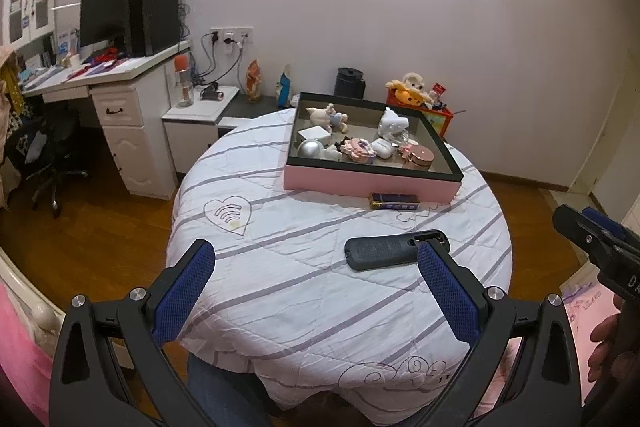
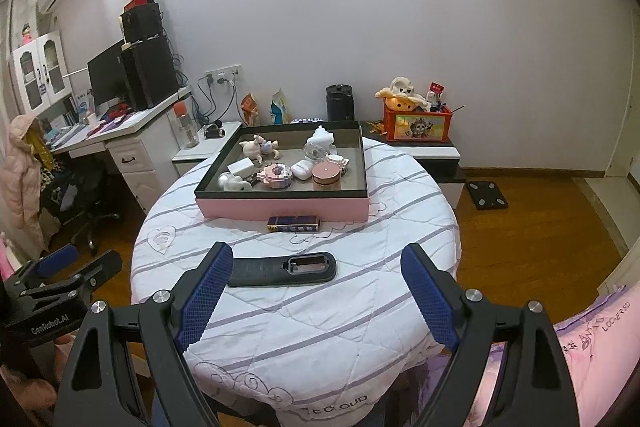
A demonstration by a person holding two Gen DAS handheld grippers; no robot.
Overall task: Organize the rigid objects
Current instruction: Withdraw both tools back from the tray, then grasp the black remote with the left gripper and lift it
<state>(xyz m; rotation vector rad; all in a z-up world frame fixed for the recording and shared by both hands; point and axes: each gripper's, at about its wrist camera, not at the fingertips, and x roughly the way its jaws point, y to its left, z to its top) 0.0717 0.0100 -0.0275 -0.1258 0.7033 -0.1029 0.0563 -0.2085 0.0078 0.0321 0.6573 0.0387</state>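
A black remote control lies back side up on the round table, its battery bay open. A small blue box lies in front of a pink tray that holds several small items. My left gripper is open and empty above the table's near part, its right finger just in front of the remote. My right gripper is open and empty, with the remote just beyond its left finger. Each gripper also shows at the other view's edge: the right one and the left one.
The table wears a white quilted cloth with grey stripes. A desk with a monitor stands at the left, low cabinets and an orange toy crate behind. A black scale lies on the wooden floor.
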